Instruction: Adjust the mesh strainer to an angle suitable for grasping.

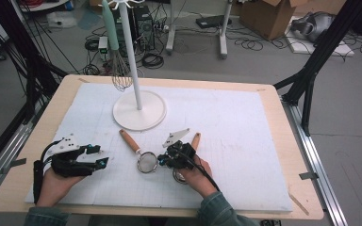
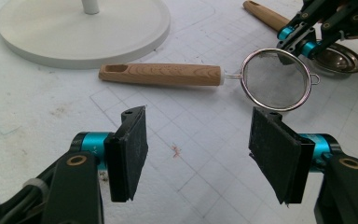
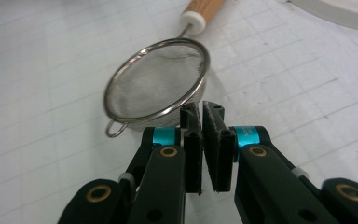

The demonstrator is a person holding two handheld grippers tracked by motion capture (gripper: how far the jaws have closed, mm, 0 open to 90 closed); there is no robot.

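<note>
Closest to the lens in the right gripper view was the right gripper (image 3: 201, 112), and its two black pads were squeezed nearly together, pinching the metal rim of the small mesh strainer (image 3: 157, 79) on the side near the little hanging loop. So that one was clamped on the strainer, no doubt about it. From above you could see the same gripper (image 1: 161, 161) sitting right against the strainer's bowl (image 1: 147, 163), with the person's right hand (image 1: 195, 176) wrapped around the body behind it.

Strainer itself lay flat on the white foam mat (image 1: 245, 141), roughly in the middle near the front edge, its wooden handle (image 1: 129, 140) angled up and left toward the round base of the white stand (image 1: 138, 110). Handle end stopped just short of that base, not touching it.

A second wooden-handled utensil (image 1: 195, 140) sat just right of the strainer, mostly under the right gripper; in the left gripper view its metal bowl (image 2: 338, 57) looked shallow, but I couldn't tell what it was exactly.

Left gripper (image 1: 96, 156) was off to the left, resting low over the mat, jaws spread apart with nothing between them. Its own view showed bare mat between the pads (image 2: 133, 149) and the strainer lying ahead of them.

Farther back, a whisk (image 1: 121, 75) with a pale green handle hung beside the stand's pole.
</note>
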